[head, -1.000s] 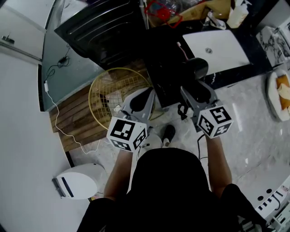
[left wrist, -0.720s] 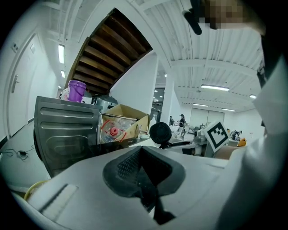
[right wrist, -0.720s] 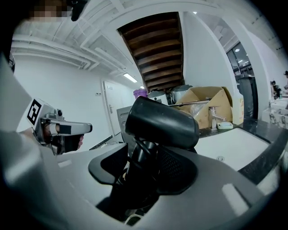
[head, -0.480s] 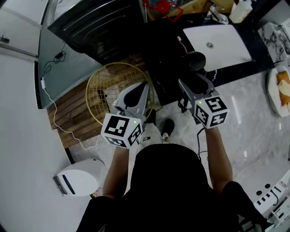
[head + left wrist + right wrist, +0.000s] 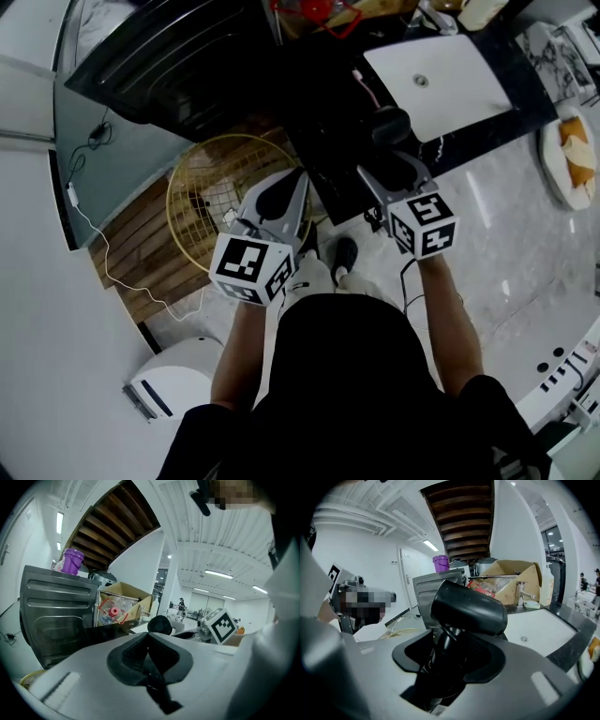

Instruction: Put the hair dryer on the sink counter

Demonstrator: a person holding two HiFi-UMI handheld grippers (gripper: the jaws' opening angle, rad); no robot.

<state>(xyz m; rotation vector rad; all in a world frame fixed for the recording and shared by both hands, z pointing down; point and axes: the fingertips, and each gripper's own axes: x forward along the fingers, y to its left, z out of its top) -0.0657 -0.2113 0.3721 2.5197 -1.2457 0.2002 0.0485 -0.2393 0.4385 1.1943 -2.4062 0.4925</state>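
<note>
My right gripper is shut on the handle of a black hair dryer, whose barrel pokes up past the jaws. In the right gripper view the hair dryer fills the middle, its handle clamped in that gripper. It hangs over the dark sink counter, just left of the white basin. My left gripper is shut with nothing in it, beside the right one. From the left gripper I see the dryer's round rear grille.
A gold wire basket stands on a wooden slatted platform below the left gripper. A dark metal appliance and a cardboard box of bottles sit at the back. A plate with food lies at the right.
The head view has swung a little, so the counter and basin sit higher. Both grippers drifted slightly left and up in view. The right one keeps its hold on the hair dryer.
</note>
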